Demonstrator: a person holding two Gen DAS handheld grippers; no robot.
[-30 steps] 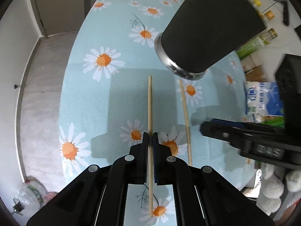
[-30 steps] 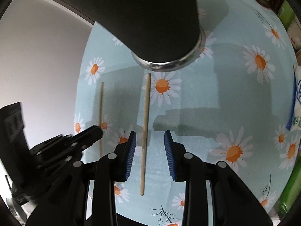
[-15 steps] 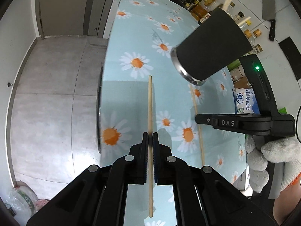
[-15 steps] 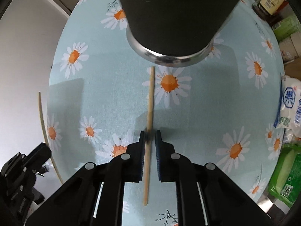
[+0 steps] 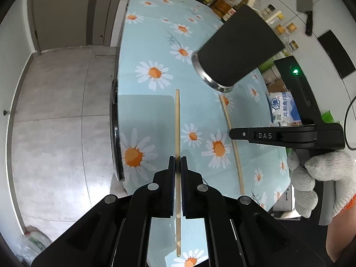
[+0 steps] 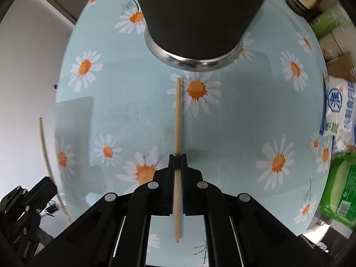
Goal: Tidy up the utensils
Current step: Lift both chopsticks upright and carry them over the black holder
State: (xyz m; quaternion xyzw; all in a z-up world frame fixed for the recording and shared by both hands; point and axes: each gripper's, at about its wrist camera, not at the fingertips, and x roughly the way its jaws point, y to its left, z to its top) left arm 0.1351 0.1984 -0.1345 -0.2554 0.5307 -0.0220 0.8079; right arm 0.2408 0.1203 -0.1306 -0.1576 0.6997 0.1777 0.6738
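- Pinching now: right gripper (image 6: 177, 155) has clamped its chopstick (image 6: 178, 115), jaws were spread a second ago.
- Left gripper (image 5: 177, 158) keeps squeezing its own chopstick (image 5: 177, 122).
- Black holder's (image 6: 195, 15) top is cut off.

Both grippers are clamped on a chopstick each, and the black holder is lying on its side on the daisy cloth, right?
Not quite: the black holder stands upright on its steel base, as the right wrist view shows. The left gripper and right gripper do each clamp a chopstick.
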